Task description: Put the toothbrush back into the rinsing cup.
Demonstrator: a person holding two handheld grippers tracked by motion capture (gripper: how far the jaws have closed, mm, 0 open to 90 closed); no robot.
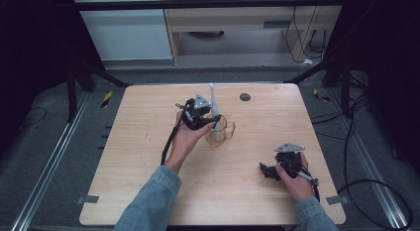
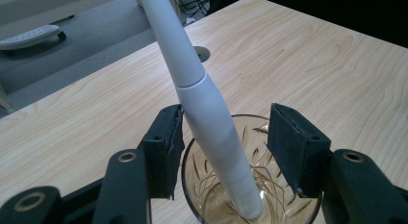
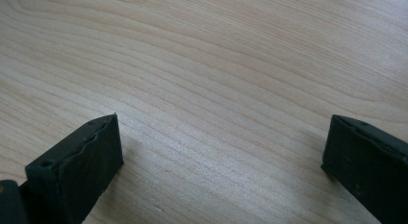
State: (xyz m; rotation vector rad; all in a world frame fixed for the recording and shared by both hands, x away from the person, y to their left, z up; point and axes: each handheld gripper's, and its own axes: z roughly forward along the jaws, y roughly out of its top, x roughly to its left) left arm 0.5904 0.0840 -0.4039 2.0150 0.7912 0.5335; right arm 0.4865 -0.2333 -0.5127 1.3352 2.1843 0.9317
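I am looking first at the nearest things, low in the high view: the right gripper (image 1: 270, 170) is resting on the wooden table (image 1: 148, 191) at the lower right of the frame, its jaws standing wide apart with only bare wood grain between them in the right gripper view; nothing is being held there.

Further up, near the middle of the frame, the white electric toothbrush handle (image 2: 207, 118) is standing in an amber glass mug (image 2: 211, 195); the handle is smooth, glossy and slightly thicker low down, with a seam where its narrower neck begins; it is leaning toward the upper left of the left gripper view, its foot sitting on the bottom of the cut-patterned glass. In the high view the mug (image 1: 220, 132) is showing a small handle on its right side.

The mug is sitting well in from every table edge; open wood is lying to its left, right and front; a small dark round disc (image 1: 244, 96) is lying beyond it, near the far edge.

The left gripper (image 2: 221, 137) is straddling the toothbrush over the mug's rim; its jaws are partly apart; the left pad (image 2: 166, 147) is lying just against the handle, the right pad (image 2: 293, 152) is standing clear, so it is not clamping.
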